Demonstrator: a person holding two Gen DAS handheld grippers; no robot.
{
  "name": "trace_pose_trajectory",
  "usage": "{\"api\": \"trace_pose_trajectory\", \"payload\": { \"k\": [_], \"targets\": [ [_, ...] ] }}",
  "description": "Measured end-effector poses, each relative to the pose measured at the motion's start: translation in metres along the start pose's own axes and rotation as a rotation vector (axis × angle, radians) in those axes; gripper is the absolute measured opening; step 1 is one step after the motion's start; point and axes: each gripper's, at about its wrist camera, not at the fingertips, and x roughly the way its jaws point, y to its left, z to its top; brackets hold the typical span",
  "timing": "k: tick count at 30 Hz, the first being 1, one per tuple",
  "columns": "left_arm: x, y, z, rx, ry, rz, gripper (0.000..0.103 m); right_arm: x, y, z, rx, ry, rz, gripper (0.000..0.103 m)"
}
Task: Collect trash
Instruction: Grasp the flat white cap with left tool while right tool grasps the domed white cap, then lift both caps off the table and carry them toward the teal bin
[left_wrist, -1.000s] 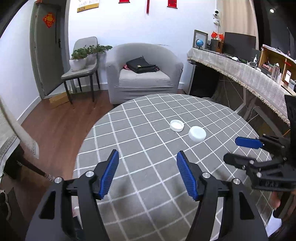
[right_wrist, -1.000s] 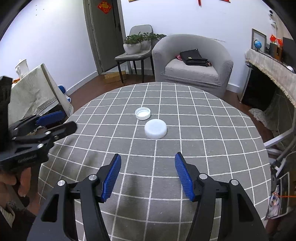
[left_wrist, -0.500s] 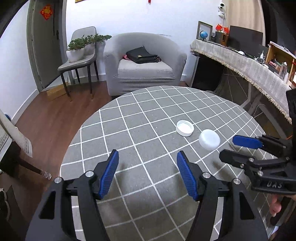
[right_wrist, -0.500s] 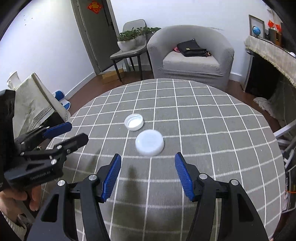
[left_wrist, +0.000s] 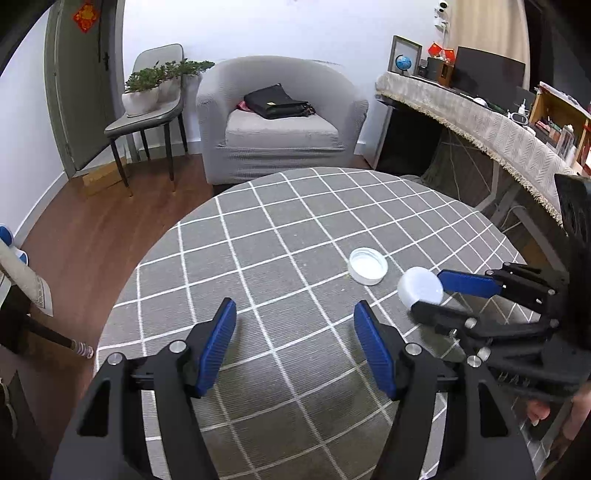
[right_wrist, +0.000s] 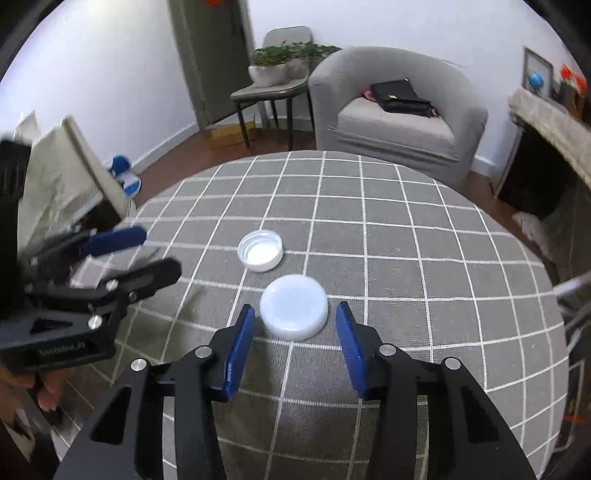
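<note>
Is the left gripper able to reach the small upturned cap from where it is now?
Probably yes: the left gripper is open, and only bare tablecloth lies between it and the upturned cap.

Both grippers are showing black angular frames studded with silver screws, the left gripper (left_wrist: 295, 343) and right gripper (right_wrist: 295, 343) alike. Their fingers (right_wrist: 238, 347) are wearing ribbed blue pads. Faint embossed lettering is showing on the left gripper's side in the right wrist view.

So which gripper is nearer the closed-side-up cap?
Right. The right gripper straddles the cap, jaws closing, not yet touching. The left gripper hangs off to its side, empty.
</note>
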Motion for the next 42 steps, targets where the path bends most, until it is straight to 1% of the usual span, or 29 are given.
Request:
{"api": "trace_pose_trajectory", "payload": {
  "k": [2, 7, 11, 17, 20, 22, 24, 28, 31, 33, 34, 35, 38, 40, 42],
  "targets": [
    [0.001, -0.004, 0.001, -0.005, -0.001, -0.008, 0.07, 0.001, -0.003, 0.001, -0.002, -0.003, -0.017, 0.036],
    [0.009, -0.015, 0.004, 0.023, 0.01, -0.017, 0.072, -0.001, -0.013, 0.0, 0.036, -0.01, -0.009, 0.036],
    [0.015, -0.023, 0.007, 0.018, 0.02, -0.031, 0.072, -0.005, -0.024, -0.004, 0.066, -0.012, -0.003, 0.036],
    [0.027, -0.042, 0.015, 0.053, 0.037, -0.001, 0.071, -0.014, -0.035, -0.012, 0.083, -0.015, -0.006, 0.036],
    [0.034, -0.041, 0.018, 0.028, 0.048, -0.001, 0.07, -0.02, -0.045, -0.018, 0.099, -0.019, -0.003, 0.036],
    [0.039, -0.038, 0.022, -0.014, 0.057, -0.014, 0.069, -0.023, -0.05, -0.021, 0.109, -0.02, 0.0, 0.036],
    [0.041, -0.039, 0.025, -0.025, 0.056, -0.004, 0.067, -0.025, -0.056, -0.025, 0.116, -0.019, 0.001, 0.036],
    [0.05, -0.044, 0.03, -0.023, 0.064, 0.013, 0.063, -0.03, -0.064, -0.031, 0.122, -0.019, 0.008, 0.036],
    [0.055, -0.047, 0.032, -0.024, 0.065, 0.041, 0.054, -0.031, -0.065, -0.032, 0.113, -0.015, 0.003, 0.036],
    [0.055, -0.049, 0.034, -0.032, 0.061, 0.041, 0.041, -0.032, -0.065, -0.032, 0.113, -0.014, 0.01, 0.036],
    [0.054, -0.05, 0.033, -0.031, 0.058, 0.04, 0.039, -0.033, -0.065, -0.033, 0.112, -0.014, 0.011, 0.036],
    [0.053, -0.051, 0.033, -0.025, 0.056, 0.039, 0.034, -0.033, -0.064, -0.033, 0.111, -0.014, 0.012, 0.036],
    [0.051, -0.056, 0.032, 0.011, 0.05, 0.064, 0.033, -0.034, -0.067, -0.031, 0.133, -0.016, 0.034, 0.036],
    [0.045, -0.058, 0.03, 0.026, 0.044, 0.063, 0.033, -0.037, -0.07, -0.03, 0.161, -0.025, 0.065, 0.036],
    [0.04, -0.06, 0.028, 0.044, 0.038, 0.068, 0.033, -0.042, -0.067, -0.029, 0.161, -0.033, 0.071, 0.036]
  ]
}}
